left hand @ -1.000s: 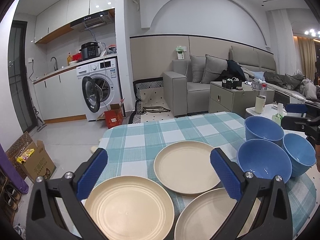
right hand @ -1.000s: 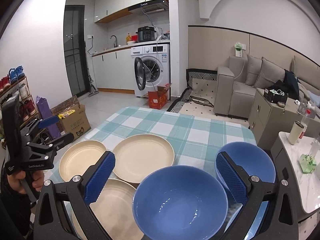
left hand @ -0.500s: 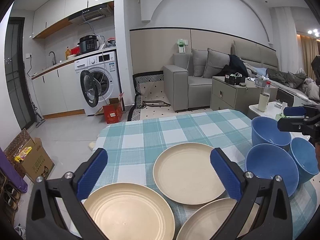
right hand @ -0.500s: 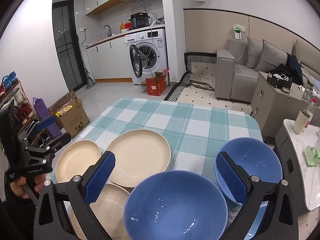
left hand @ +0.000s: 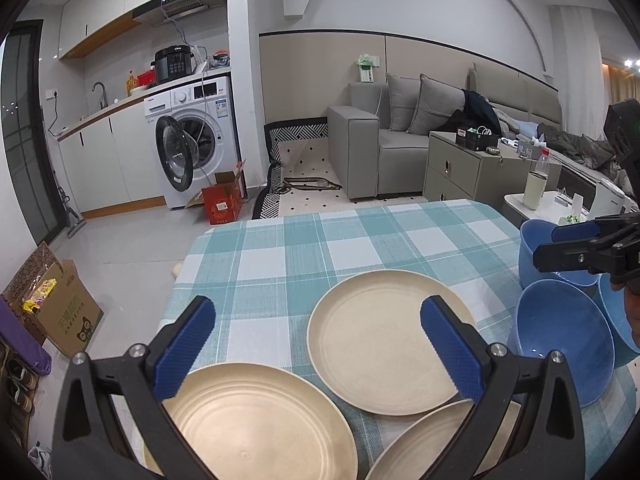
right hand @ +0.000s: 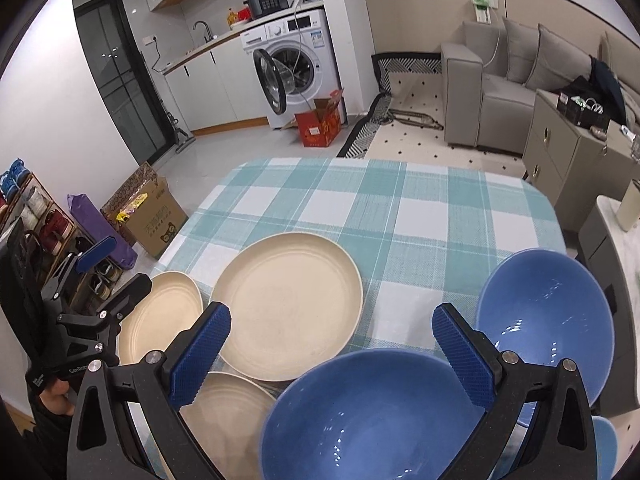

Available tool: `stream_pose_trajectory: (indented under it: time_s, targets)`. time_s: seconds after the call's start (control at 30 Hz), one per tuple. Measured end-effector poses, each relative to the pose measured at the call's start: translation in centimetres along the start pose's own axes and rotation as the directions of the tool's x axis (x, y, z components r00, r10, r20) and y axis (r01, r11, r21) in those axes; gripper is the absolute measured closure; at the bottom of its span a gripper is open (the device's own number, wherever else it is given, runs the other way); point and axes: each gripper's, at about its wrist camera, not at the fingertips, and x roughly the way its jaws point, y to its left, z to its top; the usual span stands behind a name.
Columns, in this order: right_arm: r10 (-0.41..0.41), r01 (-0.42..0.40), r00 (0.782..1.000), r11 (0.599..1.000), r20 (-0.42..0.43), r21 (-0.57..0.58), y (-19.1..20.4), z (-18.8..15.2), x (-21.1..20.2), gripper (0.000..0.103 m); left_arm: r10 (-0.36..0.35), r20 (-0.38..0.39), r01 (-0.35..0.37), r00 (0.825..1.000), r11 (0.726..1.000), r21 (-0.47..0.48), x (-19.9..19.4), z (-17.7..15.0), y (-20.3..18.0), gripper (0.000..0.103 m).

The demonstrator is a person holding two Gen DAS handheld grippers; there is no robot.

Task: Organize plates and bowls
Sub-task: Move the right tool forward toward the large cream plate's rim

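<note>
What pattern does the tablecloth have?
The tablecloth has teal and white checks, clearest in the right wrist view.

Black claws (left hand: pixel 316 350) — blue ribbed pads (right hand: pixel 202 354)

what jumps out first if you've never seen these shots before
The beige plates clustered at the near left of the teal checked tablecloth, with the blue bowls grouped at the near right. Each open gripper frames them: the left gripper over the plates, the right gripper over the nearest bowl.

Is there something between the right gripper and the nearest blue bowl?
Nothing visible. The right gripper is open just above the nearest blue bowl, with only air between them; the other bowl sits to the side.
</note>
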Motion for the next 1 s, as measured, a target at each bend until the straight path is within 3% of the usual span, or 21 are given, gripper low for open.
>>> stream_pose_trajectory:
  time_s: [0.37,0.57,1.0]
  targets:
    - [0.009,-0.009,0.994,1.0,-0.109,0.005,-0.5,1.0,4.3,0.0,-0.005,-0.067,0.003,0.998,1.0,-0.027,3.0,-0.3,0.7,0.0]
    - [0.056,-0.041,0.973,0.997,-0.226,0.07,-1.1,1.3,7.5,0.0,-0.005,-0.107,0.002,0.994,1.0,-0.03,4.6,-0.4,0.9,0.0]
    - [0.053,-0.037,0.948,0.998,-0.313,0.057,-0.5,2.1,11.3,0.005,-0.009,-0.203,0.001,0.979,0.999,-0.036,7.8,-1.1,1.4,0.0]
